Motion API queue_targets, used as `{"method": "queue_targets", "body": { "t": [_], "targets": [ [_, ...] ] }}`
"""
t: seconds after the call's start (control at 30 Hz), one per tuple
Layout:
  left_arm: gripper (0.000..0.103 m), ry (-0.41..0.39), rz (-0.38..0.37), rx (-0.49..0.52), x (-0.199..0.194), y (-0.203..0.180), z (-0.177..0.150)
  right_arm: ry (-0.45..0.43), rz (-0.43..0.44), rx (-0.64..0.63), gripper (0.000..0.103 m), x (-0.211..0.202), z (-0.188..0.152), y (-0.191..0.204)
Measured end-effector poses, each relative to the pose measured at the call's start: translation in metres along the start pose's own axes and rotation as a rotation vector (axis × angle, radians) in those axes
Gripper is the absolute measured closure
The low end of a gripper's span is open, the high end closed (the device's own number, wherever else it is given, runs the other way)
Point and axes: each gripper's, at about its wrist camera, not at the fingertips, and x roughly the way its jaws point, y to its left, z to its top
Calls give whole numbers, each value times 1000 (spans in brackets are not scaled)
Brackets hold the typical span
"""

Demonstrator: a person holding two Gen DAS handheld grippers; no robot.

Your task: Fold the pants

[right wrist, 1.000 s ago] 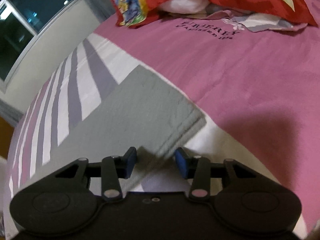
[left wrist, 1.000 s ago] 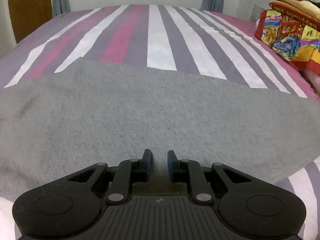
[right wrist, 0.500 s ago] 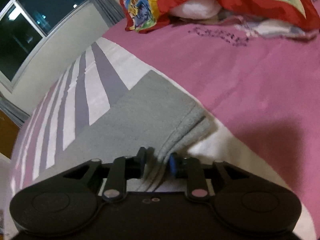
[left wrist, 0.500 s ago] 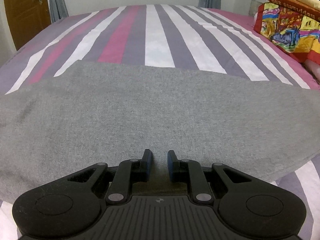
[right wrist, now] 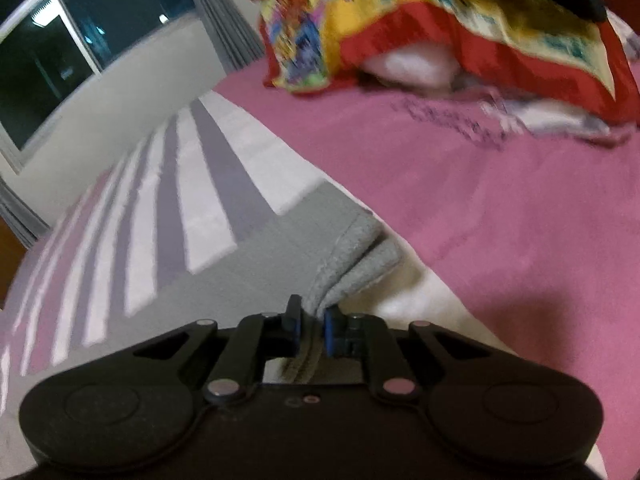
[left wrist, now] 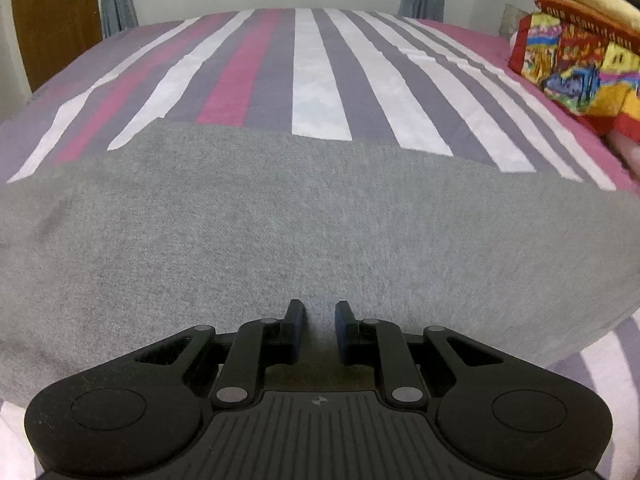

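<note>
The grey pants point(left wrist: 304, 232) lie spread flat across the striped bed, filling the middle of the left wrist view. My left gripper point(left wrist: 319, 310) is shut on the near edge of the pants, its jaws close together with cloth between them. In the right wrist view the pants point(right wrist: 248, 280) end in a cuffed hem point(right wrist: 356, 256) that bunches up. My right gripper point(right wrist: 313, 312) is shut on that hem, and the cloth rises from the bed into the jaws.
The bed has a purple, white and pink striped sheet point(left wrist: 320, 72). Colourful folded bedding point(left wrist: 580, 64) is stacked at the right, also seen in the right wrist view point(right wrist: 440, 20). A wooden door point(left wrist: 52, 20) stands at the left; a window point(right wrist: 72, 40) is beyond the bed.
My right gripper closed on the hem of the pants and has begun lifting it, bunching the cloth. The left gripper has stayed shut on the near edge, shifting only slightly.
</note>
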Motion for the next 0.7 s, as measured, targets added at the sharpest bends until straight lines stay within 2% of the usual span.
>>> {"method": "queue_targets", "body": {
  "t": [0.17, 0.33, 0.47, 0.57, 0.63, 0.67, 0.7],
  "targets": [
    [87, -20, -6, -34, -10, 15, 0, -36, 93, -86, 93, -11, 9, 47],
    [87, -41, 3, -86, -20, 42, -2, -35, 241, -152, 93, -21, 6, 112],
    [87, -46, 20, -146, -25, 69, -5, 10, 398, -263, 93, -26, -21, 181],
    [87, -47, 36, -184, -29, 86, -9, 98, 477, -357, 92, -16, -57, 223],
    [87, -43, 44, -213, -30, 97, -12, 199, 491, -397, 85, 2, -86, 240],
    [87, -36, 45, -231, -29, 103, -14, 262, 471, -424, 75, 15, -102, 245],
    [87, -25, 39, -251, -28, 108, -15, 316, 443, -445, 60, 26, -115, 249]
  ]
}}
